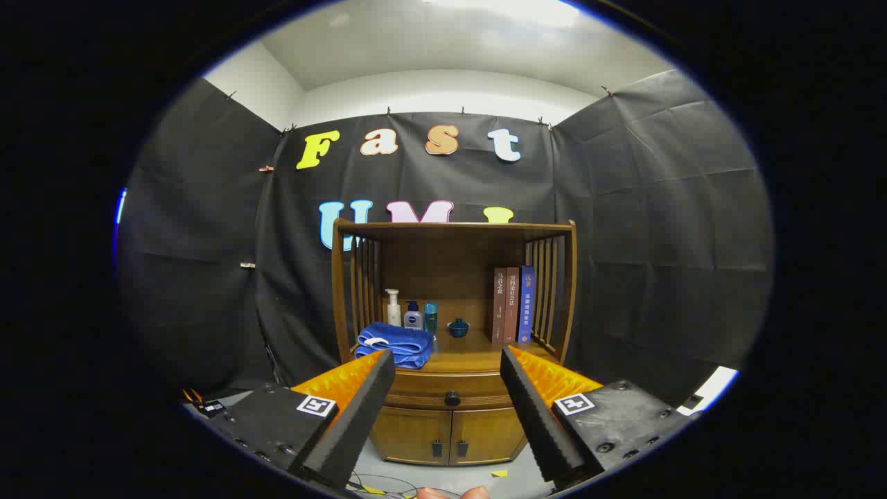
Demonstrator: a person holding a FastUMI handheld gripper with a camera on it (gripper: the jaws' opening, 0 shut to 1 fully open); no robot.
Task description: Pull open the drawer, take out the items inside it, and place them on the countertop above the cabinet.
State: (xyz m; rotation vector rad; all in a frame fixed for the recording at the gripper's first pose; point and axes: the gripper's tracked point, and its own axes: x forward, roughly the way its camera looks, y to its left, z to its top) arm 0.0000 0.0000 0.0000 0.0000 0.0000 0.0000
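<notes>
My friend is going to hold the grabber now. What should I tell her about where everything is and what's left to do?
Gripper: open, holding nothing, fingers spread either side of the drawer knob, which lies well beyond them.
Drawer: shut, just under the countertop of the wooden cabinet.
Already on the countertop: folded blue towel, three bottles, a small blue lidded pot, three books.
Done: nothing yet.
Left: move in, grip the knob, pull the drawer open, lift out whatever is inside, set it on the countertop.

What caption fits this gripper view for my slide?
Open tongs frame the closed drawer's knob, well short of the wooden cabinet; folded blue towel, bottles and books sit on its countertop.
</notes>
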